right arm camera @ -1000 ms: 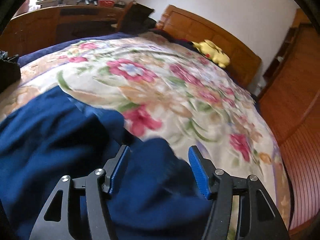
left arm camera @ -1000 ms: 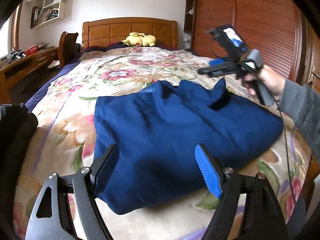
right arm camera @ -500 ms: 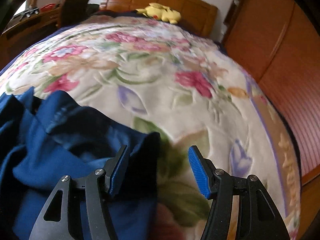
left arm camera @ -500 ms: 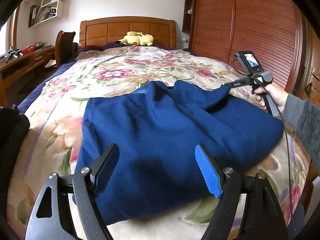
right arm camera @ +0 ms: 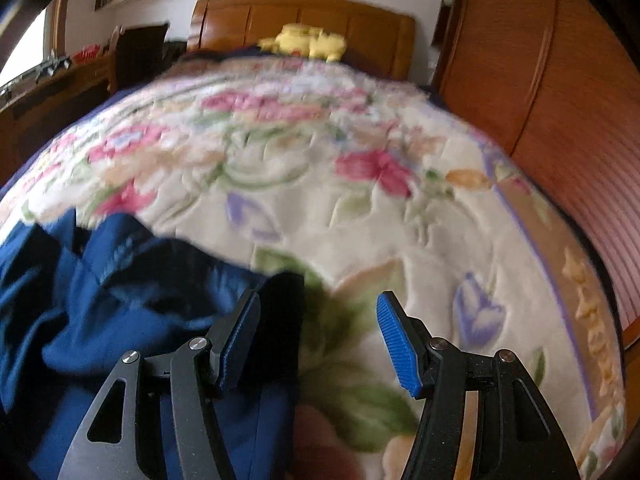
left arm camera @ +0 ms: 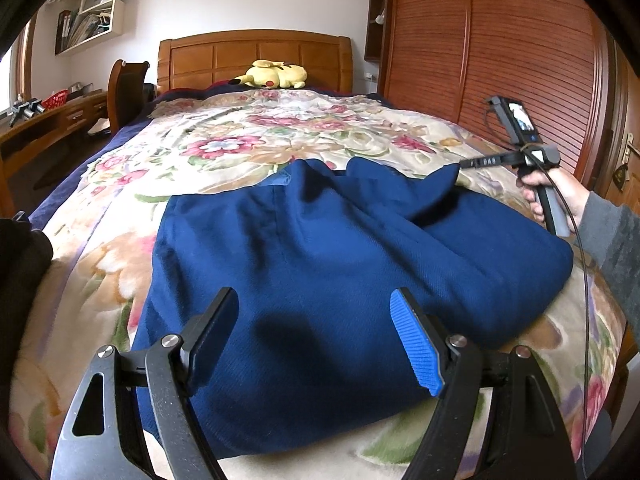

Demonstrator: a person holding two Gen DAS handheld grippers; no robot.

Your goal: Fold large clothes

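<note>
- On floral bedspread (left arm camera: 224, 148): navy garment (left arm camera: 320, 264), partly folded, long axis crosswise to bed, collar toward headboard (left arm camera: 256, 56).
- Left gripper (left arm camera: 316, 340): parted, empty.
- Right gripper (right arm camera: 316, 336): parted, gripping nothing.

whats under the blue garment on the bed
The blue garment lies on the floral blanket, which shows all around it. Anything between them is covered by the cloth.

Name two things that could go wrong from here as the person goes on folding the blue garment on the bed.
1. The right gripper is open at the blue garment's bunched edge; closing there might pinch the floral blanket too.
2. The rumpled folds at the garment's far end could be trapped in the next fold, leaving it lumpy.
</note>
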